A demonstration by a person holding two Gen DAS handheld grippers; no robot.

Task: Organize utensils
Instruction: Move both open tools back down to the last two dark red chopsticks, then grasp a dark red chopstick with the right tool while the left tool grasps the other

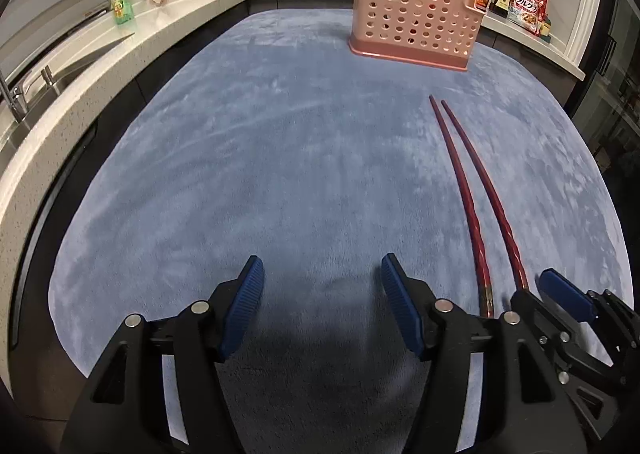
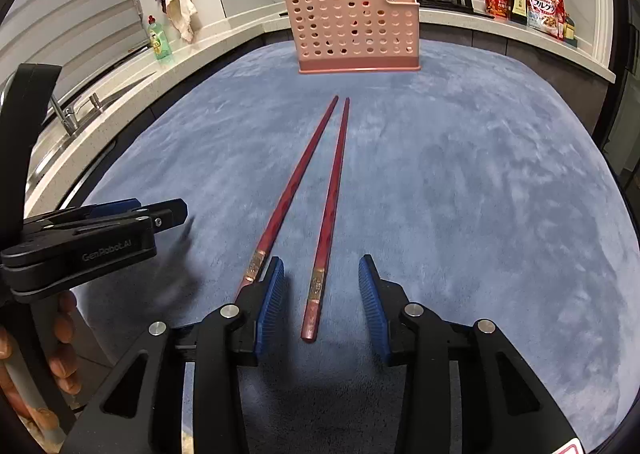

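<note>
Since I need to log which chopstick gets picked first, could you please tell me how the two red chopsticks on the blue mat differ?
The left chopstick has its handle end hidden behind the right claw's left finger; the right chopstick lies between the open fingers, untouched, its whole length in view. The left one slants; the right one lies nearly straight. Both are red with a gold band, flat on the blue mat, tips toward the pink holder.

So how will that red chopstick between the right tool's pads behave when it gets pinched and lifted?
The thin, straight red chopstick probably stays stiff and feels light. Gripped near its decorated butt end, the long free tip may droop or swivel. Its glossy finish looks slippery, though the ribbed blue pads should help.
</note>
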